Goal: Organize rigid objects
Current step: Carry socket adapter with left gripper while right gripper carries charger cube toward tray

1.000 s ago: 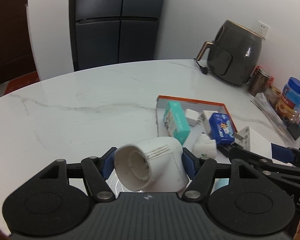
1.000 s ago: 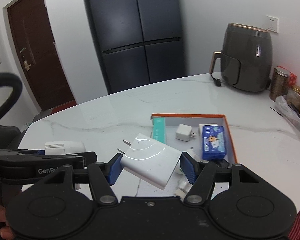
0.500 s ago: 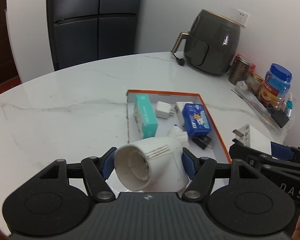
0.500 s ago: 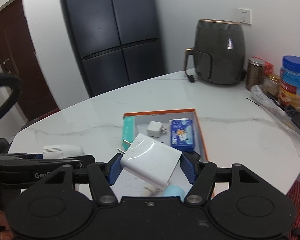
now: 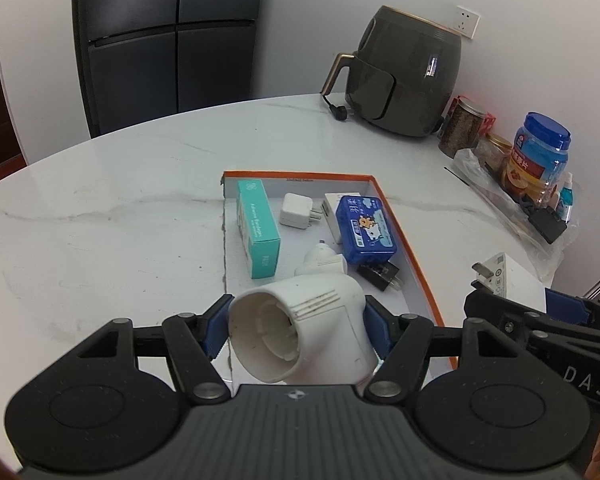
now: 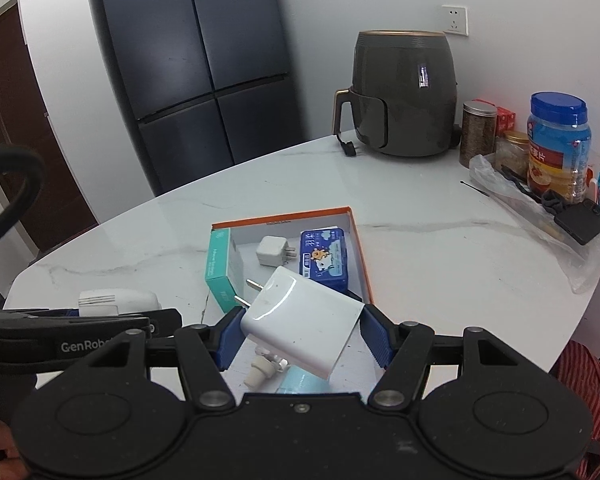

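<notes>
A: What are the left gripper's (image 5: 296,330) blue pads doing?

B: They pinch a white plastic elbow-shaped fitting (image 5: 300,334) from both sides, its round open mouth facing up and toward the camera. It hangs over the near end of the shallow orange-rimmed cardboard tray (image 5: 421,280).

A: And the right gripper (image 6: 301,334)?

B: Its pads are closed on a glossy white square wall charger (image 6: 300,326), tilted, with two metal prongs pointing up-left. It is held over the tray's near end too.

A: What is already in the tray?

B: A teal rectangular carton (image 5: 258,228) along the left wall, a small white cube charger (image 5: 296,211), a blue plastic case with a cartoon label (image 5: 365,230), a small white plug-in device (image 5: 319,262) and a black adapter (image 5: 379,276).

A: Around it?

B: The tray sits on a white marble-pattern table (image 5: 120,200). At the far edge stand a dark grey air fryer (image 5: 403,80) and some jars; a dark refrigerator (image 6: 196,64) is behind.
</notes>
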`<control>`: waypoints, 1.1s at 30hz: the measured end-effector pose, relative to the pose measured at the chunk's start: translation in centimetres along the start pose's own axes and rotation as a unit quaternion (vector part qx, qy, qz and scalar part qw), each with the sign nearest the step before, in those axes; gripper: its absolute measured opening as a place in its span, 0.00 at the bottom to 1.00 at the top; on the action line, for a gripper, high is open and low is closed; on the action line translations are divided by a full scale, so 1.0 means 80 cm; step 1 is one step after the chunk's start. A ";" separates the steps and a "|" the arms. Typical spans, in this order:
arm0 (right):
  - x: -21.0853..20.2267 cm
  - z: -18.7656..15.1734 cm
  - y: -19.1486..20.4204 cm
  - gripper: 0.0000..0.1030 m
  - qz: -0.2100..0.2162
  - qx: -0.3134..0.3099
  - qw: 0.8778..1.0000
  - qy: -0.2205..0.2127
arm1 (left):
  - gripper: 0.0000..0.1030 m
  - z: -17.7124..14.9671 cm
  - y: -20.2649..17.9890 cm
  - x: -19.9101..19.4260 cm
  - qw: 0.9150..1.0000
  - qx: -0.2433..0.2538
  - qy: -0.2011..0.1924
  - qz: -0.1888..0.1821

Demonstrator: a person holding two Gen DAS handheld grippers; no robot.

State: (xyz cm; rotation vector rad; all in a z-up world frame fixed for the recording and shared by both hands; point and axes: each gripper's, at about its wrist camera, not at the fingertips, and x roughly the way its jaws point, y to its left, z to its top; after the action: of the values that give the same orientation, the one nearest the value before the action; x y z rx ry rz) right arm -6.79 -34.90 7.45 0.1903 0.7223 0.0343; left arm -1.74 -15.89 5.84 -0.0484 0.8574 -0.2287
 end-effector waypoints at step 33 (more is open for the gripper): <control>0.056 0.014 -0.025 0.74 0.010 -0.008 0.999 0.030 | 0.66 0.021 -0.016 0.044 1.000 -0.009 0.011 0.012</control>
State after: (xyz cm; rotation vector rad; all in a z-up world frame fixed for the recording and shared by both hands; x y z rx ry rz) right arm -2.79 -36.62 4.96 0.1826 0.7797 0.0658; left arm 1.55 -17.96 4.51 -0.0515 0.8812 -0.1987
